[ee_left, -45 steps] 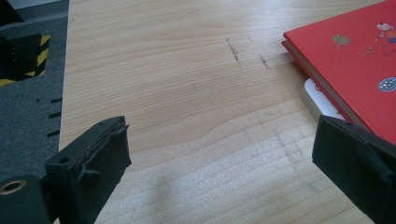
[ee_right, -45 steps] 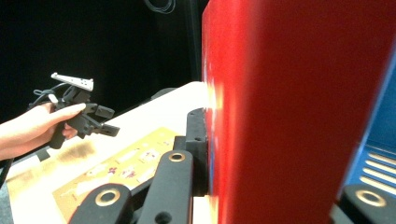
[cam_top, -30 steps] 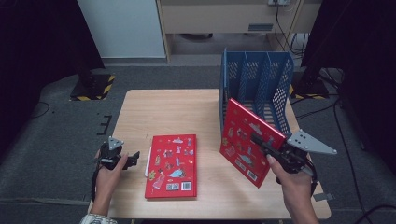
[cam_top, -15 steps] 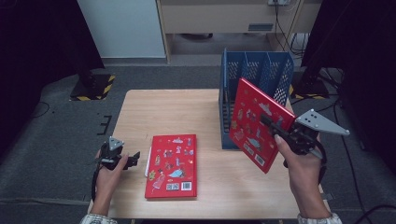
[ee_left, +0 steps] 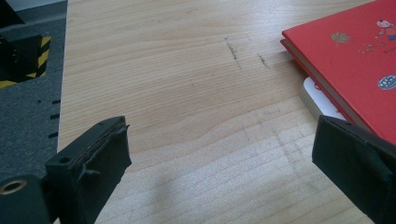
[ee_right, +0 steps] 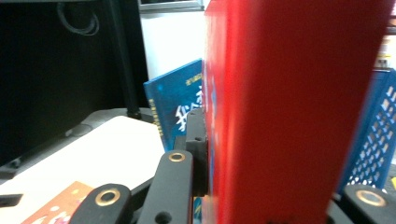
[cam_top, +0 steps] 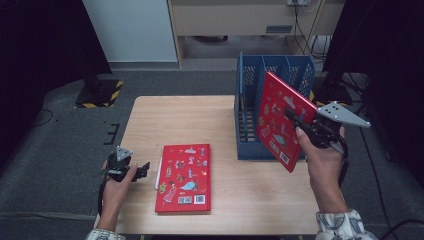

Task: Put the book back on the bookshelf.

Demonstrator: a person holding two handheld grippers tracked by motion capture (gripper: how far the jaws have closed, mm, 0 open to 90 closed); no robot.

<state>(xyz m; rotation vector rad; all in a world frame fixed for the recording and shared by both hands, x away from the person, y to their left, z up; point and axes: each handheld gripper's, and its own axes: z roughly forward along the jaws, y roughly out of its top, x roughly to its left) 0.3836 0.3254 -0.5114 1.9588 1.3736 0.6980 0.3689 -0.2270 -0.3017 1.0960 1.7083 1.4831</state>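
A red picture book (cam_top: 278, 116) is up in the air, tilted, in front of the blue slotted rack (cam_top: 274, 70). My right gripper (cam_top: 297, 120) is shut on its right edge. In the right gripper view the book's red cover (ee_right: 289, 107) stands between the jaws, and the left finger (ee_right: 198, 154) presses on it. A second red book (cam_top: 184, 177) lies flat on the wooden table (cam_top: 180, 120). At the table's left front edge my left gripper (cam_top: 141, 169) rests open, its jaws wide apart over bare wood (ee_left: 201, 116) with nothing between them.
A white flat item (ee_left: 315, 95) pokes out from under the flat book's (ee_left: 355, 51) left edge. Behind the held book, a blue cover with pale lettering (ee_right: 175, 105) stands by the rack's mesh wall (ee_right: 373, 149). Dark floor surrounds the table.
My right gripper has lifted the red book up and back toward the blue rack. The left gripper and the flat book have stayed put.
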